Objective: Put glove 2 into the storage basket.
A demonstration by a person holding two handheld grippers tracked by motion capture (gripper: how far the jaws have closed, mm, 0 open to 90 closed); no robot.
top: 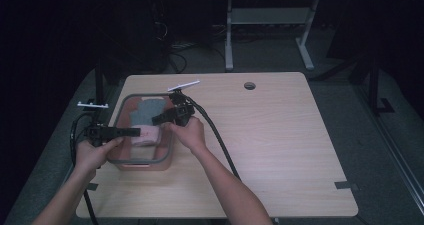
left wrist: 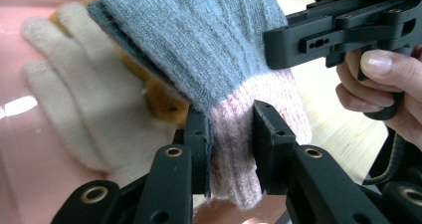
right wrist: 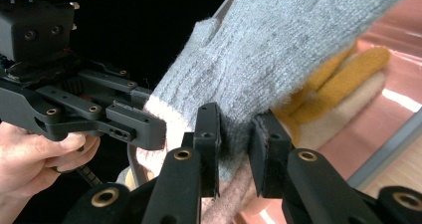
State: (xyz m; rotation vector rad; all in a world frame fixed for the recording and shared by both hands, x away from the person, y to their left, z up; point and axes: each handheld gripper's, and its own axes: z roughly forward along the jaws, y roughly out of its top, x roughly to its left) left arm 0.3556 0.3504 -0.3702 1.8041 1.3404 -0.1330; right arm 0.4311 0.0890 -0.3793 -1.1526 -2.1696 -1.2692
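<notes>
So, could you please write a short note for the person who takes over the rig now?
Left gripper: shut on the grey glove, at its pink cuff.
Right gripper: shut on the same glove, near the cuff.
The glove hangs over the pink bin; a cream glove lies inside.
Done: glove gripped by both.
Left: probably lowering it into the bin, then release.

Left gripper (top: 134, 131) reaching in from the left, jaws clamping, right gripper (top: 156, 119) angling toward it from the right, jaws pinching, both forearms extending forward.
</notes>
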